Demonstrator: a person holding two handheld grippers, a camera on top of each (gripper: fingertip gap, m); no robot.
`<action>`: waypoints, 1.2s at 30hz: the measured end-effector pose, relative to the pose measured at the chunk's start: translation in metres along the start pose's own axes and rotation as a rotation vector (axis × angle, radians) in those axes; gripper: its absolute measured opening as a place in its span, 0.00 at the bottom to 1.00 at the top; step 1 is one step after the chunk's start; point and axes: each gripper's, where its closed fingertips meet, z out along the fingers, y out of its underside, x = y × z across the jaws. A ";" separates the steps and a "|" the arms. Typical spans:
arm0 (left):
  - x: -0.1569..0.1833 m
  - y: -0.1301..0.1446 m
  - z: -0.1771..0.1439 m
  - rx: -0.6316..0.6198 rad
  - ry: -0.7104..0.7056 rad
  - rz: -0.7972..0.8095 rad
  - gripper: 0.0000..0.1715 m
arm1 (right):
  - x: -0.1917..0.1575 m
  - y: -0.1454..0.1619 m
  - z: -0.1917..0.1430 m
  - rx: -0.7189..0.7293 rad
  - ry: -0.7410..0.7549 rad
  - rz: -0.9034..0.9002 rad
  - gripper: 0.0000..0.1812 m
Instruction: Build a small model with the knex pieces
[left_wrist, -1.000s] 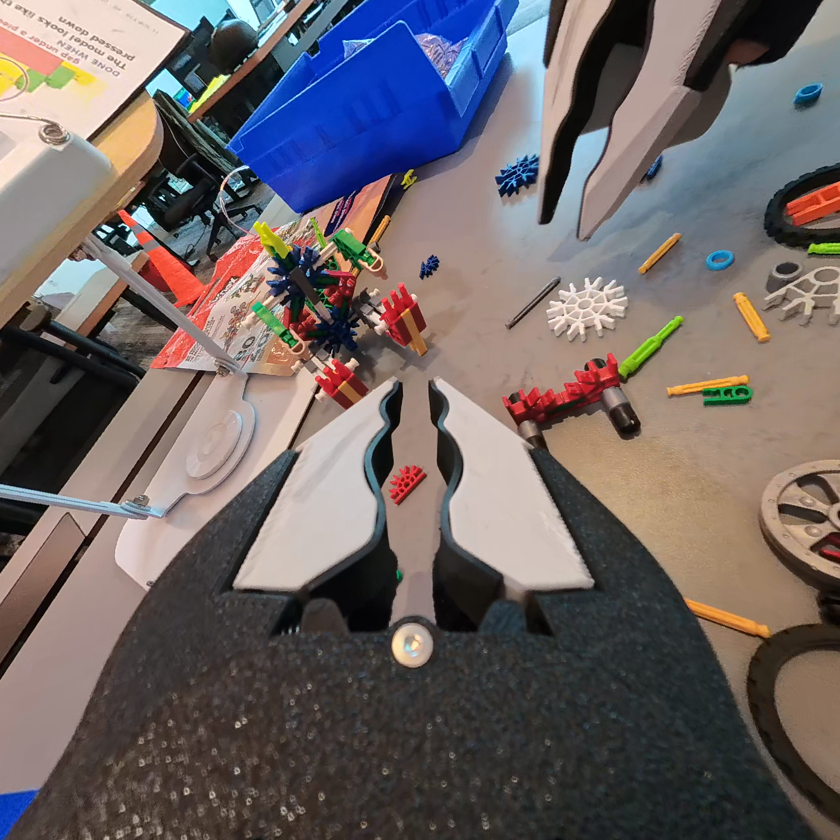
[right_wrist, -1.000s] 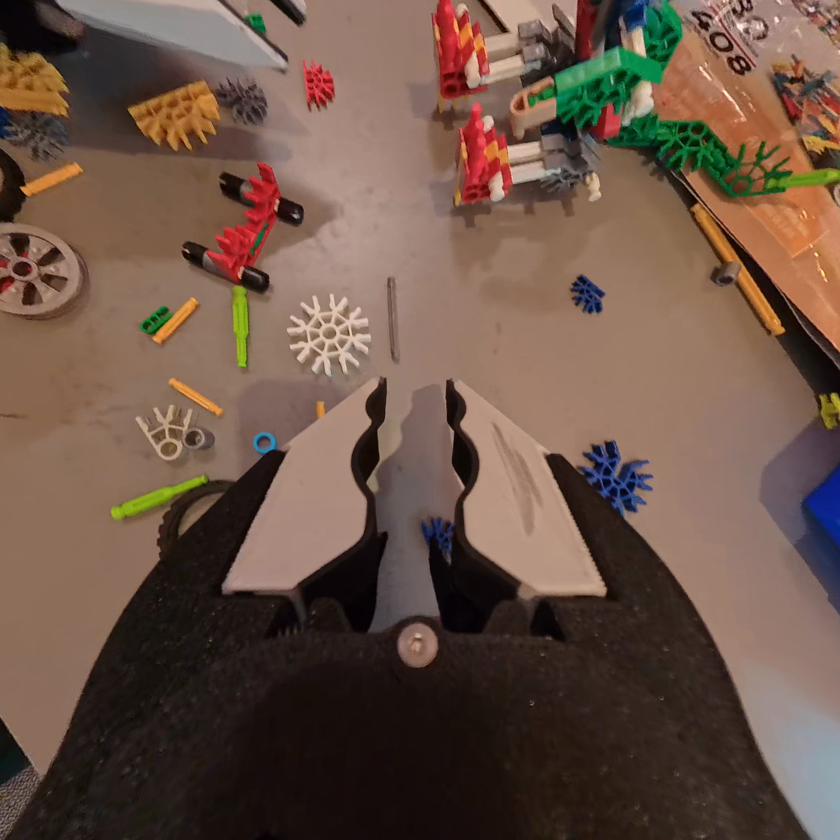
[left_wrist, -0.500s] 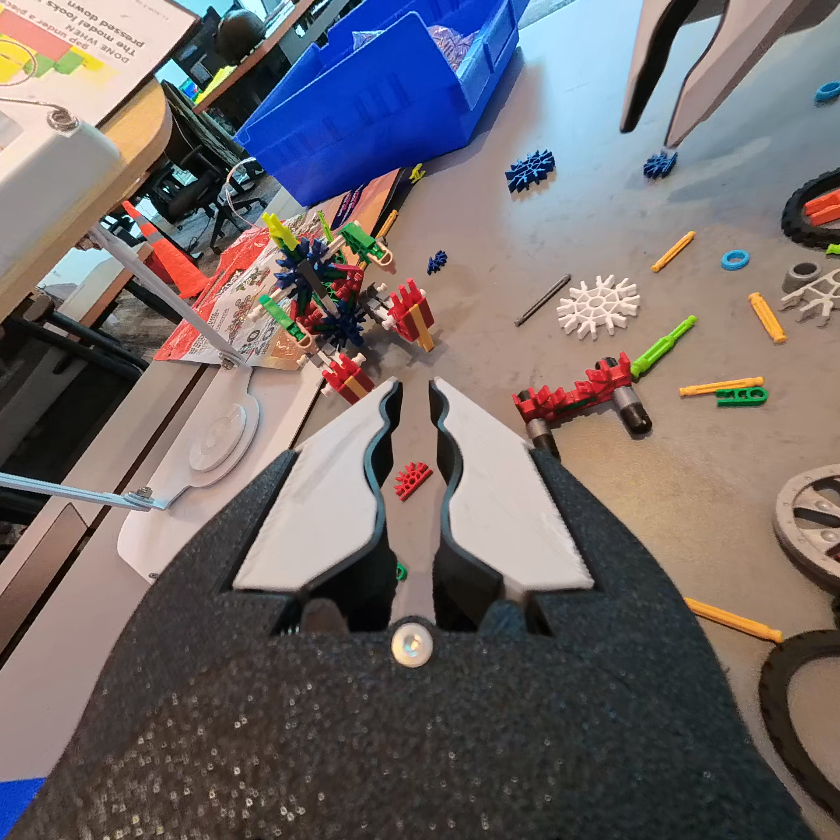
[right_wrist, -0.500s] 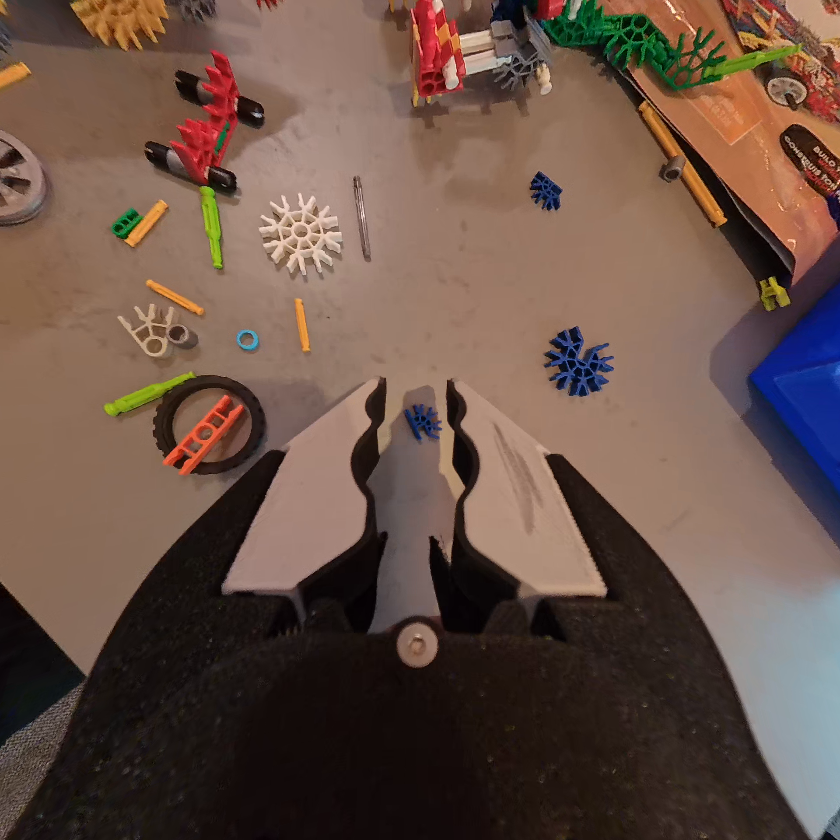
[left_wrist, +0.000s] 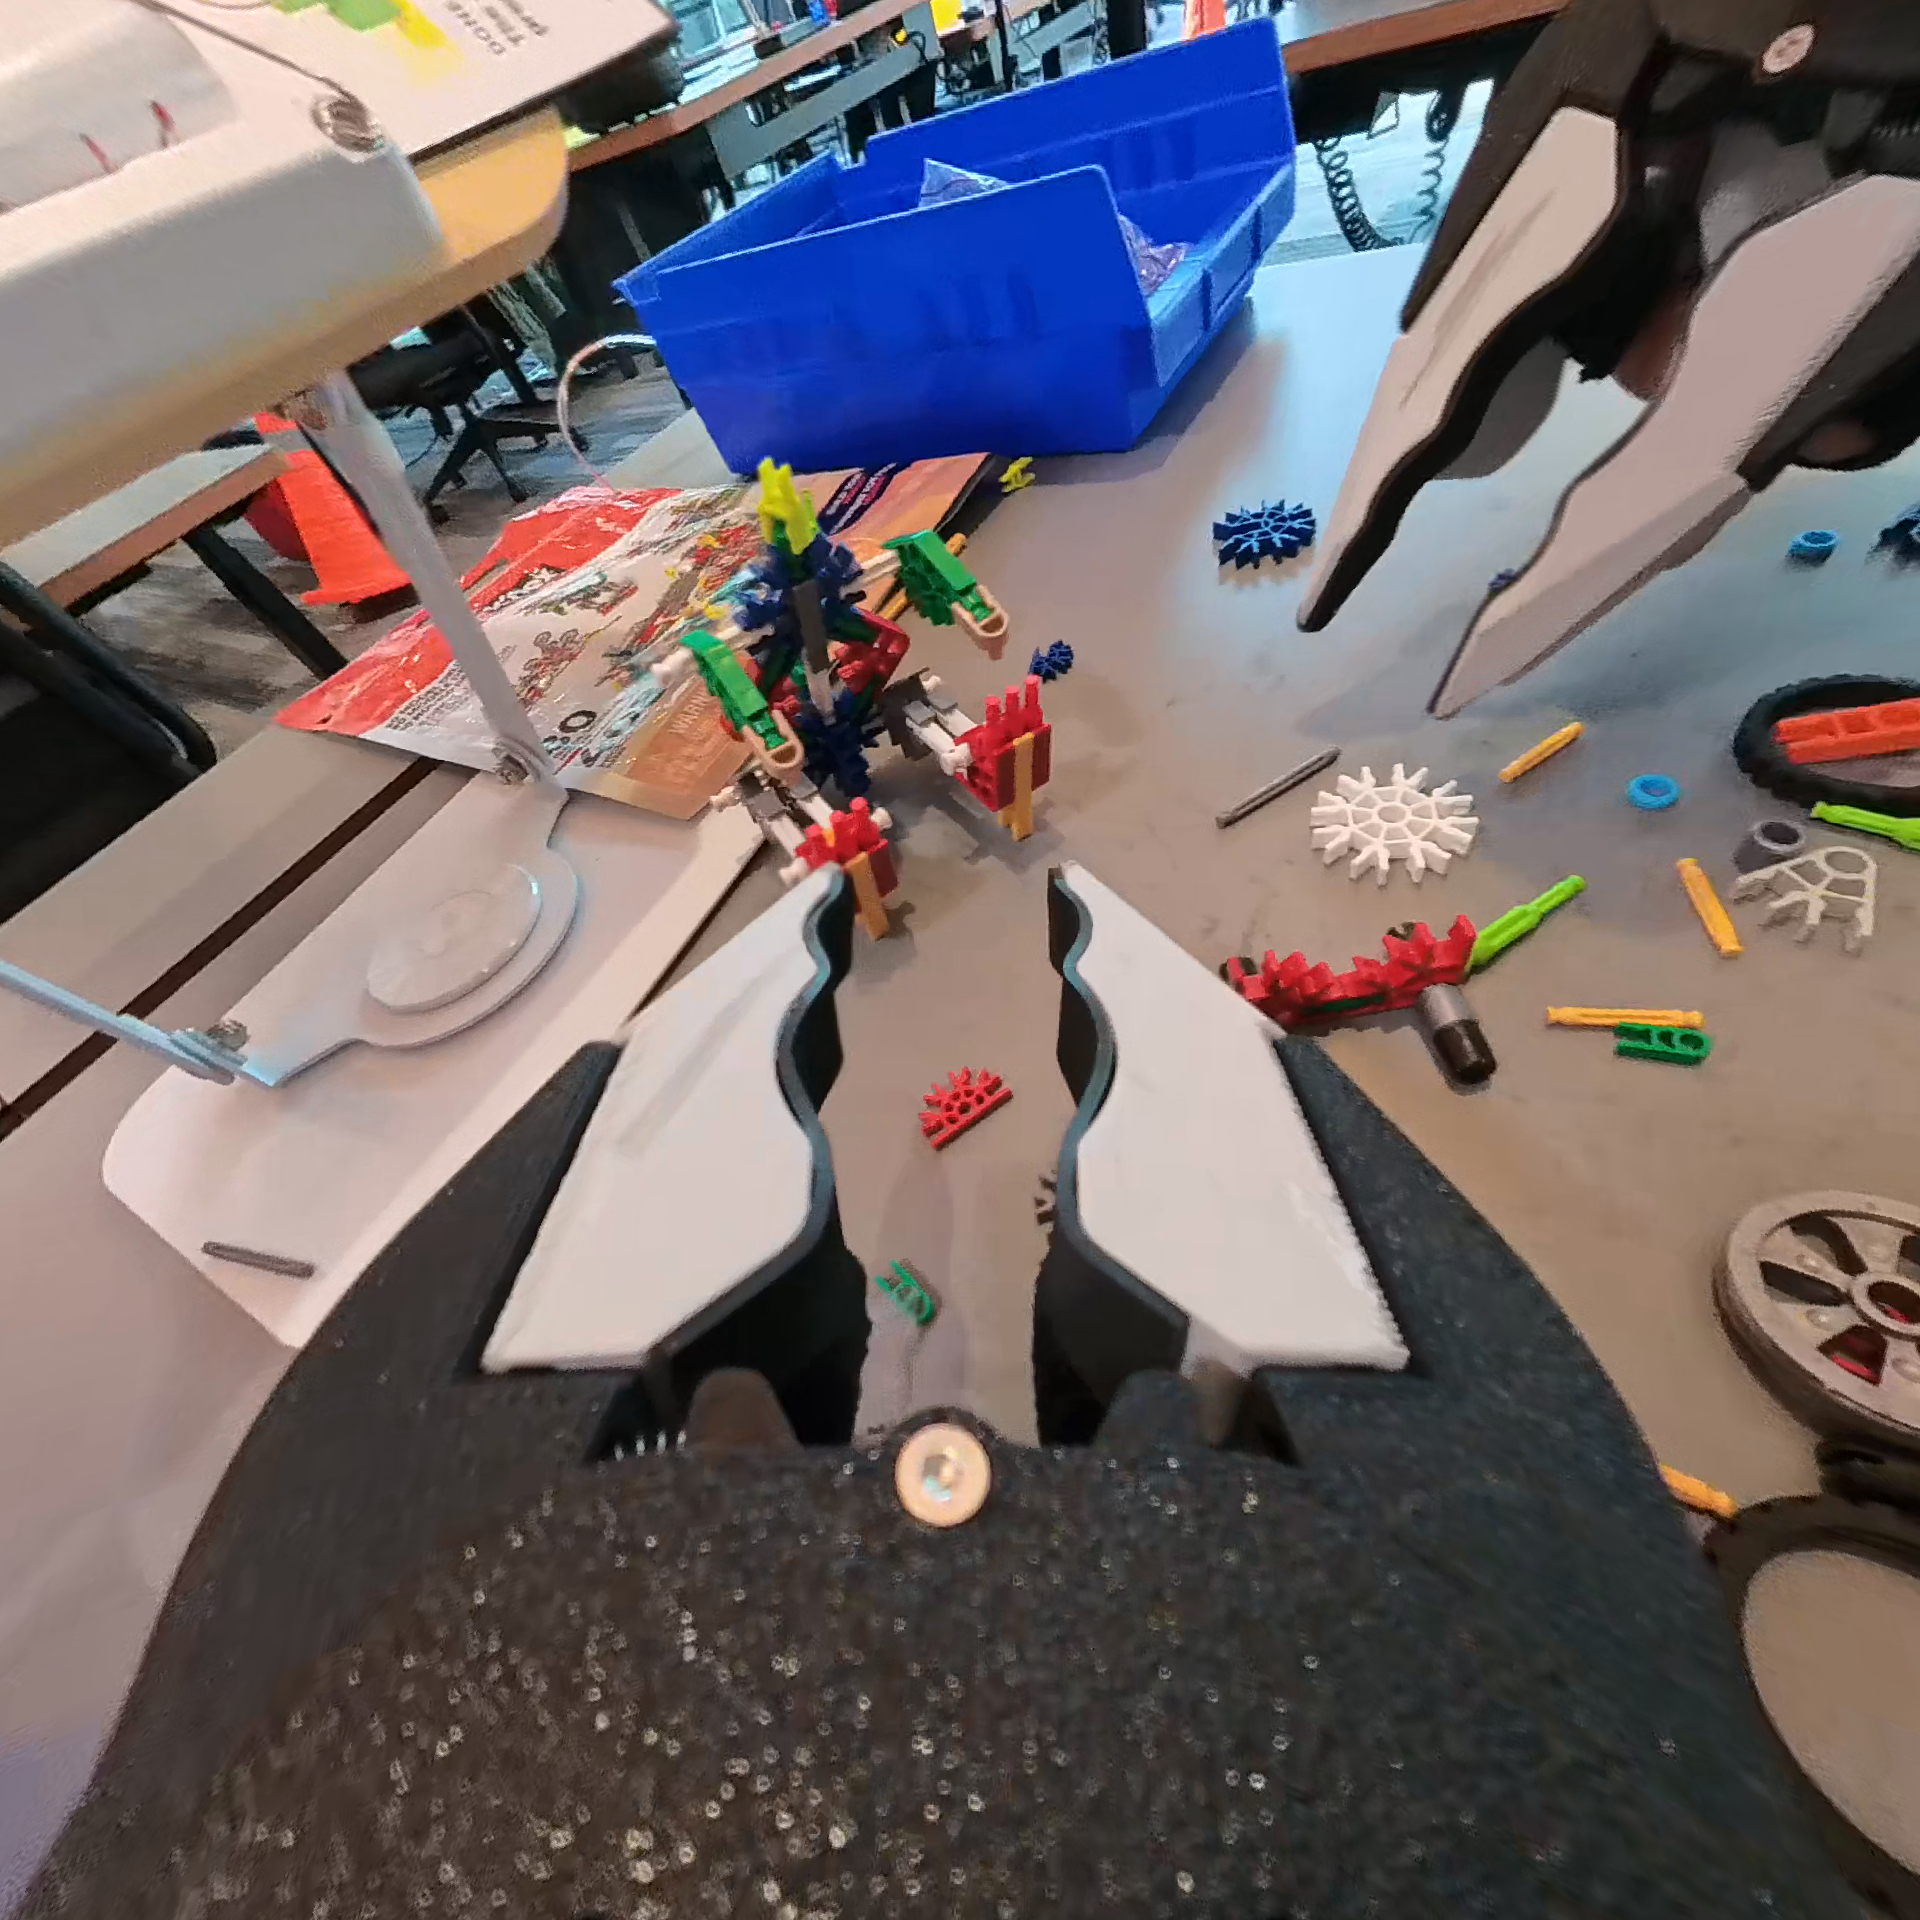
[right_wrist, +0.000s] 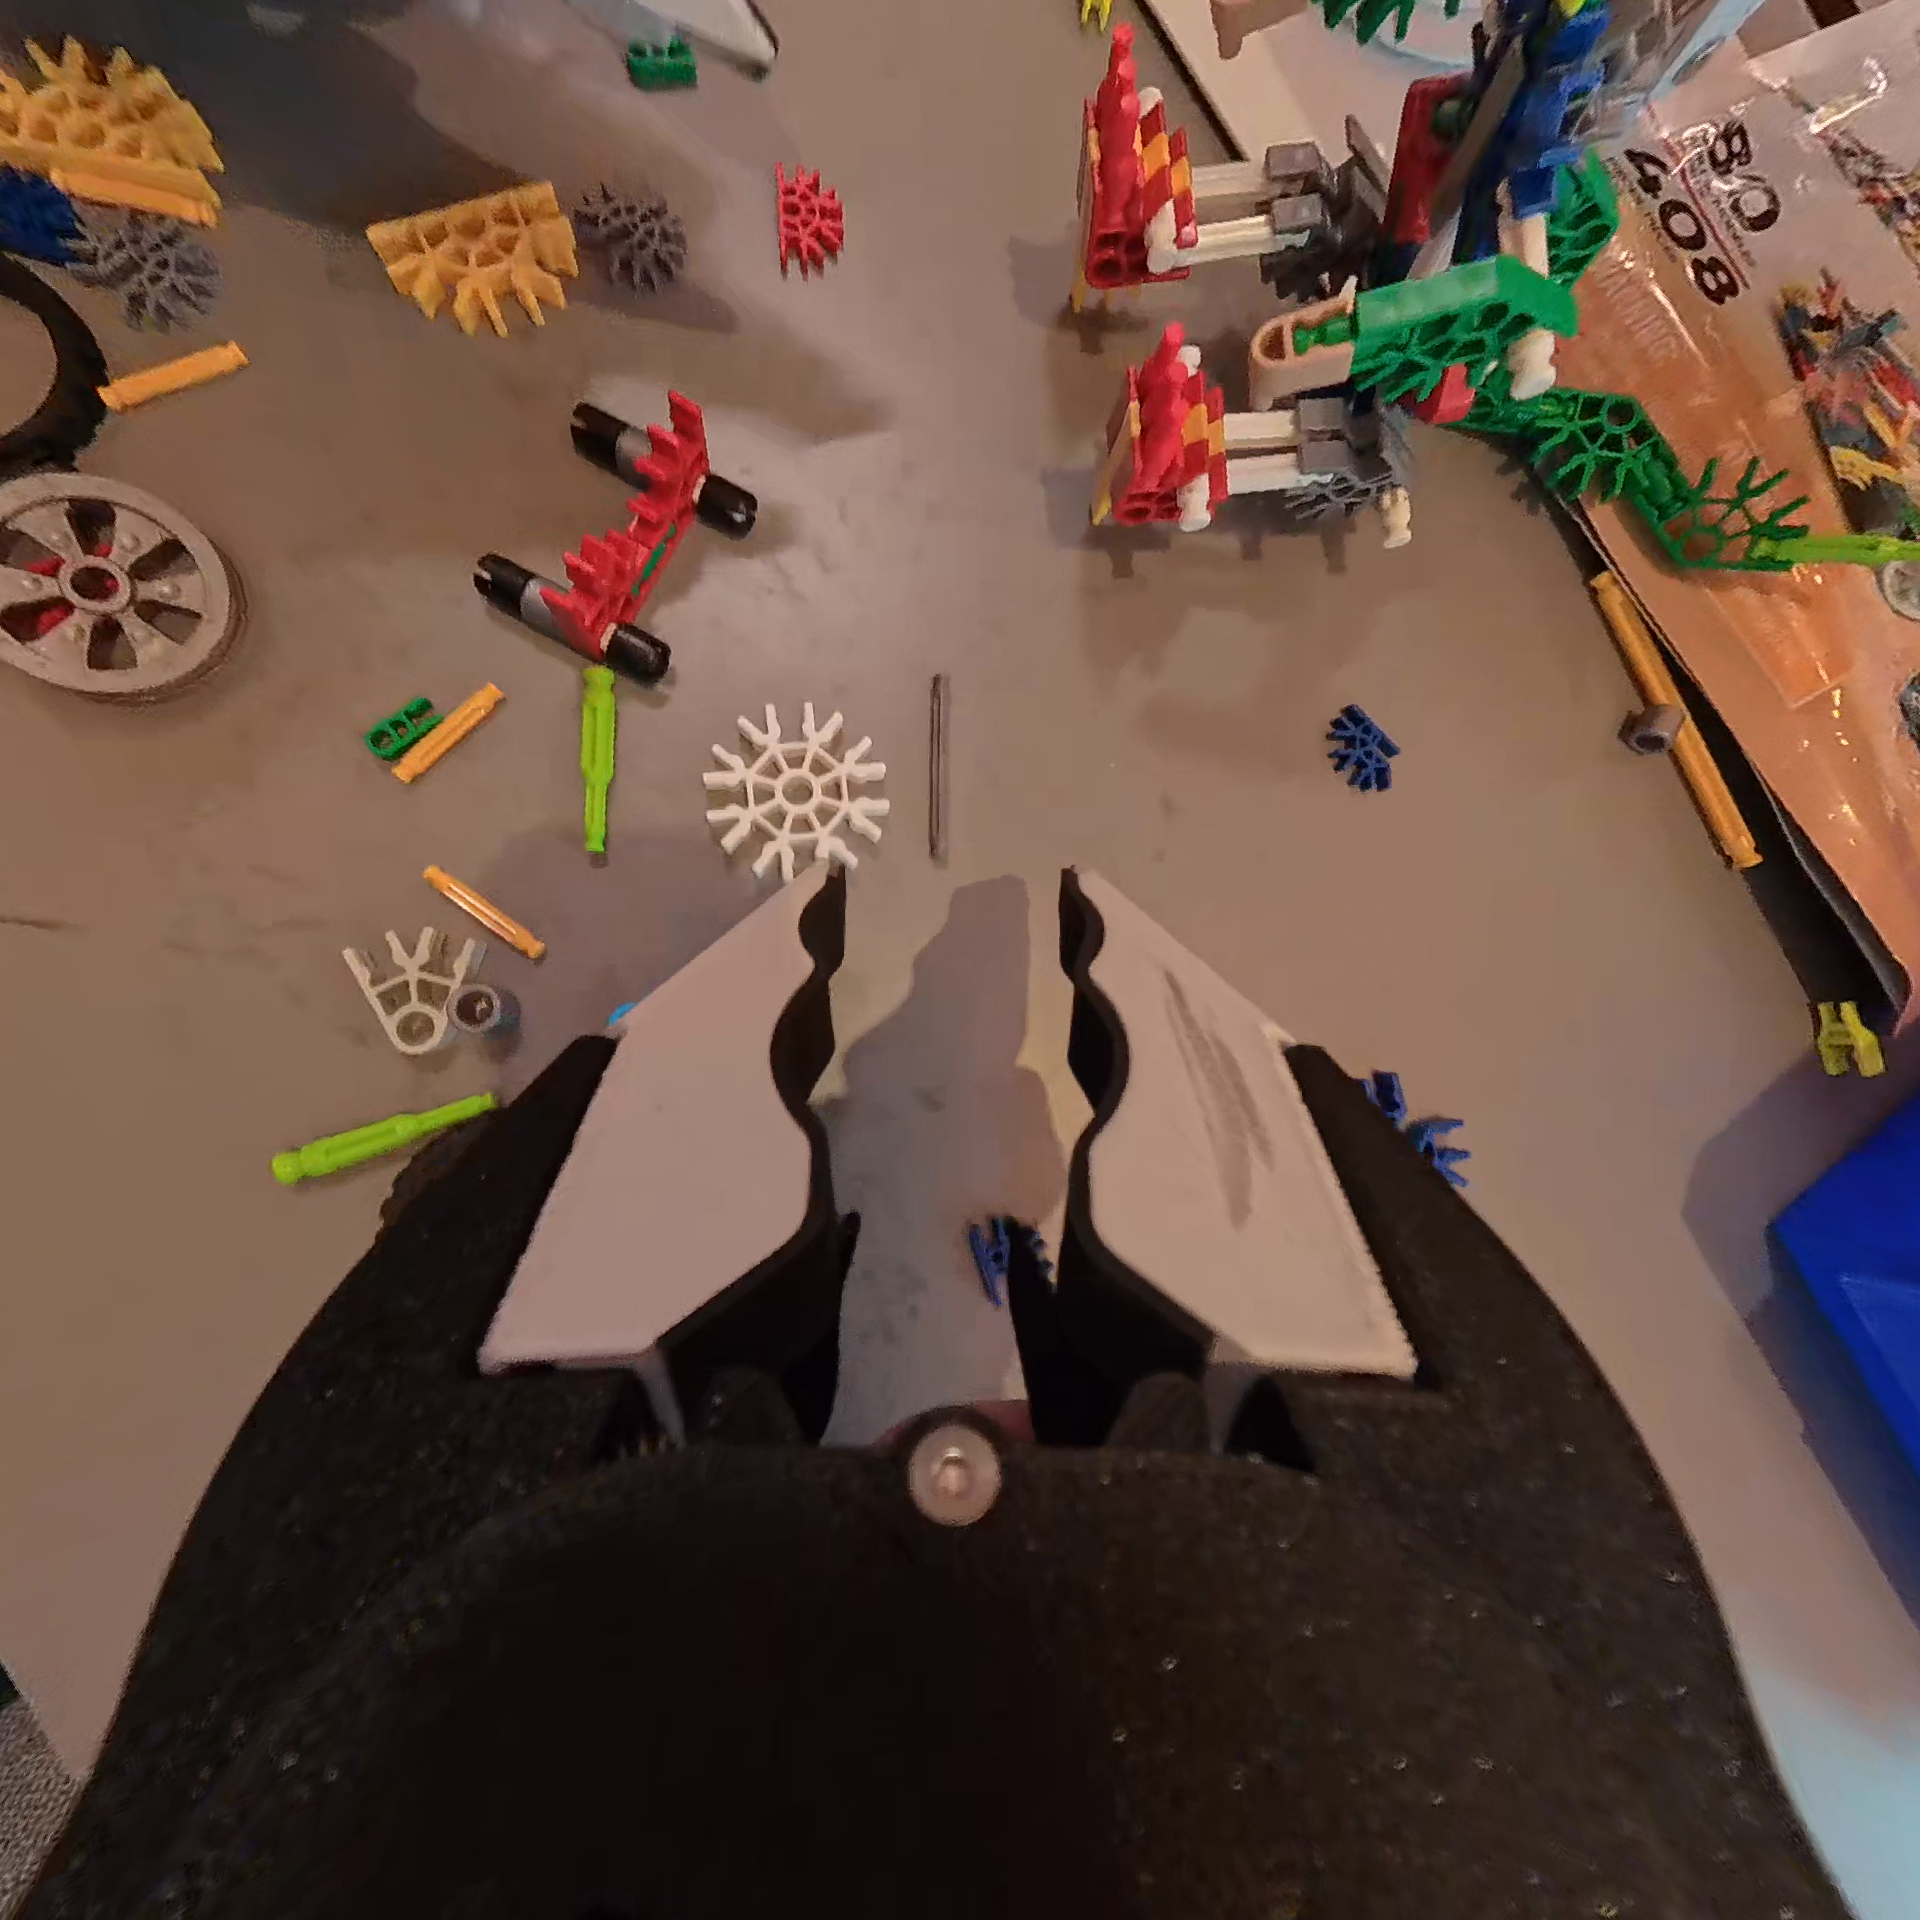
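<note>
My left gripper (left_wrist: 943, 888) is open and empty, low over the grey table. A small red connector (left_wrist: 964, 1107) and a tiny green clip (left_wrist: 904, 1294) lie on the table between its fingers. A multicoloured rod-and-connector model (left_wrist: 831, 686) stands just beyond its tips. My right gripper (right_wrist: 948, 883) is open and empty above the table. A white snowflake connector (right_wrist: 795, 790) and a thin grey rod (right_wrist: 938, 764) lie just past its tips, and a small blue connector (right_wrist: 997, 1257) lies beneath it. The right gripper also shows in the left wrist view (left_wrist: 1374, 667), hanging in the air at the upper right.
A blue bin (left_wrist: 966, 312) stands at the back, with an instruction sheet (left_wrist: 582, 665) beside the model. A red assembly with black ends (right_wrist: 623, 540), a grey wheel hub (right_wrist: 104, 587), yellow connectors (right_wrist: 473, 255) and loose rods are scattered around. A white stand base (left_wrist: 343, 1039) sits at the left. The grippers' ends are close to 15 cm from one another. To the thin grey rod (right_wrist: 938, 764): right tips about 4 cm, left tips about 11 cm. Look for it in the left wrist view (left_wrist: 1276, 790) too.
Both grippers' jaws have opened wider. The right gripper drew back toward the blue bin, then came forward again to the white connector and grey rod. The left gripper rose slightly.
</note>
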 end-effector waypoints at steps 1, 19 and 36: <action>-0.002 0.001 0.000 -0.003 -0.008 0.005 0.20 | 0.001 0.003 -0.002 -0.005 0.000 -0.001 0.22; 0.004 0.007 0.005 -0.043 -0.024 0.093 0.16 | -0.009 0.095 -0.062 -0.138 0.068 0.109 0.22; 0.005 0.008 0.004 -0.044 -0.026 0.112 0.16 | -0.039 0.135 -0.086 -0.309 0.005 0.104 0.16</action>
